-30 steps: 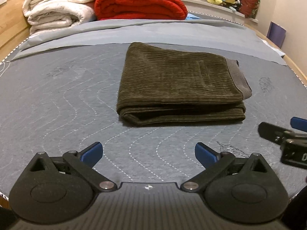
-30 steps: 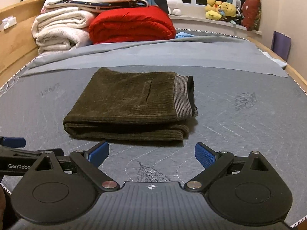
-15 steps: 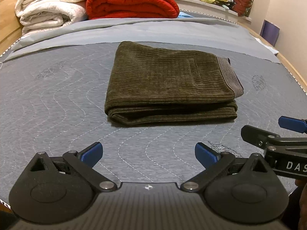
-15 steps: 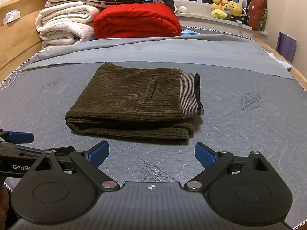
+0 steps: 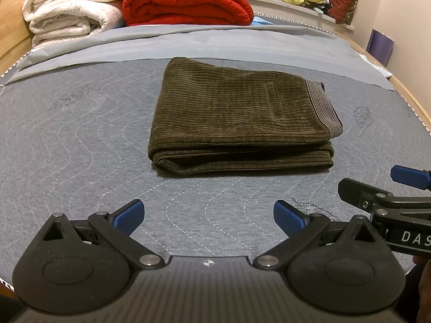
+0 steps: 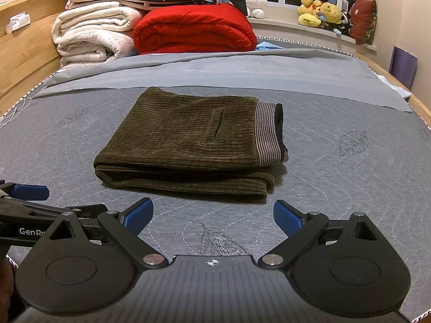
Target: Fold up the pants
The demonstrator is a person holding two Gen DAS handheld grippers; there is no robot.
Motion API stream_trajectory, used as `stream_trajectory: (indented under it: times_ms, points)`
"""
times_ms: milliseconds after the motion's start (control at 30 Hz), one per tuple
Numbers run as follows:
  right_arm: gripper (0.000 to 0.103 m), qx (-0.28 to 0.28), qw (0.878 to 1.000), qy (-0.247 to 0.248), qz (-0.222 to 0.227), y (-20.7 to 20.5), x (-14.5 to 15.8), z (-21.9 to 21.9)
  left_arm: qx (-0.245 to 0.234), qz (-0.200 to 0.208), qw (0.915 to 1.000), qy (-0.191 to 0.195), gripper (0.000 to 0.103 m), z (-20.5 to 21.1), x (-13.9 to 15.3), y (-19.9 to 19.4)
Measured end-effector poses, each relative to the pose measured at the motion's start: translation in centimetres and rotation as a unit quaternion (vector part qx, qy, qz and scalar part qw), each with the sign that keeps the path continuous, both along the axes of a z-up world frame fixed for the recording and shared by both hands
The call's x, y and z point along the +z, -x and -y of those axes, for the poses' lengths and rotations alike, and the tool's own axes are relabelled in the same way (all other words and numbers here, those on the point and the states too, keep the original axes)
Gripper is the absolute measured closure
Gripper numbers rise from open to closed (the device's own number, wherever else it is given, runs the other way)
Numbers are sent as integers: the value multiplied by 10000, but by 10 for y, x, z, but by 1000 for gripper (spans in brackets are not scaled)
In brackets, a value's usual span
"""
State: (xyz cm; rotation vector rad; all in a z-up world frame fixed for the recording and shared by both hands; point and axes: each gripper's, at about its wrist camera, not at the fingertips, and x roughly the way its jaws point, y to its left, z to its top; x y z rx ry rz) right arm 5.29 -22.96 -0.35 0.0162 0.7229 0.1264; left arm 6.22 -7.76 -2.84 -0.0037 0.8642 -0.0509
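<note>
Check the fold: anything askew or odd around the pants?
Nothing stands out. The pants lie folded flat on the mattress, striped waistband on top, lower layer poking out slightly at the right. Left gripper and right gripper are open, clear of the fabric.

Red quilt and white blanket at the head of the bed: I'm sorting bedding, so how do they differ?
The red quilt is one smooth, puffy roll; the white blanket is fleecy and stacked in several folded layers. The red quilt sits toward the middle of the bed, the white blanket at the left by the wooden bed frame. Folded bedding lies on the white blanket and reaches over the red quilt. Both rest beyond the folded corduroy pants.
</note>
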Motion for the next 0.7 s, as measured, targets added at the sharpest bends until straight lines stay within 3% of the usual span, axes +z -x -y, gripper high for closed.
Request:
stream_trajectory:
  times_ms: [700]
  points:
    - [7, 3, 10000, -19, -19, 1, -1, 0, 42, -17, 10000, 35, 1, -1, 0, 0]
